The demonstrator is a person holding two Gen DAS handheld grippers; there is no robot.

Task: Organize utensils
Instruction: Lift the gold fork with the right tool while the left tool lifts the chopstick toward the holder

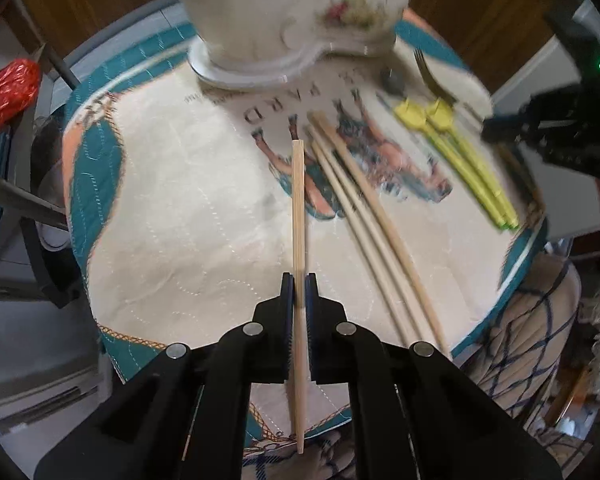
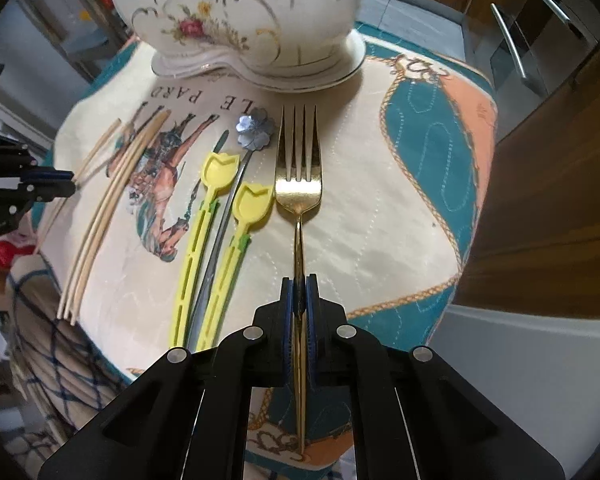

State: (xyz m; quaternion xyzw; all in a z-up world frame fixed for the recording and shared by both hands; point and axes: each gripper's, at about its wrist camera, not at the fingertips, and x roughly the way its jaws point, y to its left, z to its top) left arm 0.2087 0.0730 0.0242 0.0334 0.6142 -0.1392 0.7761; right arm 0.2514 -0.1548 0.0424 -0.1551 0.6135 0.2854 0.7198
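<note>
My left gripper (image 1: 299, 280) is shut on a single wooden chopstick (image 1: 298, 208) that runs straight ahead between the pads. Three more chopsticks (image 1: 360, 216) lie on the cloth just to its right. My right gripper (image 2: 299, 282) is shut on the thin handle of a gold fork (image 2: 299, 168), tines pointing toward the white floral porcelain pot (image 2: 240, 12). Left of the fork lie two yellow tulip-shaped spoons (image 2: 216, 216) with a grey flower-ended spoon (image 2: 254, 128) between them. The pot (image 1: 292, 12) stands at the table's far side. The other gripper (image 2: 28, 184) shows at the left edge.
A quilted cloth (image 2: 380, 208) with a horse print and teal-and-peach border covers the small round table. A red plastic bag (image 1: 4, 88) sits off the left side. Wooden cabinets (image 2: 560, 200) and an appliance with metal handles (image 2: 516, 48) stand to the right.
</note>
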